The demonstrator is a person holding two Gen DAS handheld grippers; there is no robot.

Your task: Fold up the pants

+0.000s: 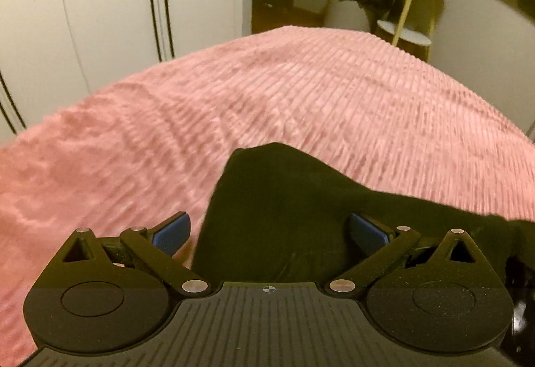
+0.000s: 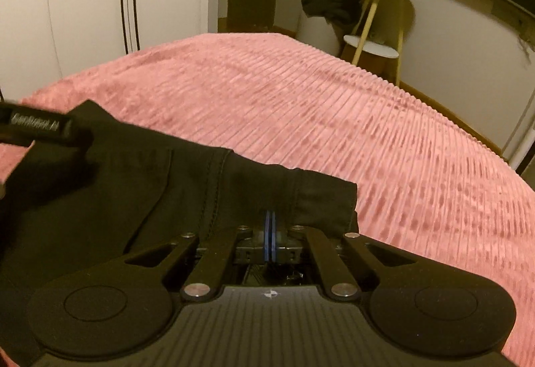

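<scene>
The black pants [image 2: 174, 186] lie bunched on the pink ribbed bedspread [image 2: 334, 119], at its near edge, well apart from the small yellow side table [image 2: 381, 16] beyond the bed's far corner; the right gripper [image 2: 270, 223] has its blue pads pressed together on a pinch of the pants' hem, so it grips the cloth; the left gripper [image 1: 270, 231] stands with its jaws spread wide over the dark fabric, pads clear of it, holding nothing. The chief risk, as I judge it, is a lopsided fold; with only one corner held, any pull across the bedspread would drag the loose side and rumple it; the plush ribs could also snag the cloth; a thin pinch might slip free if tugged sharply.
</scene>
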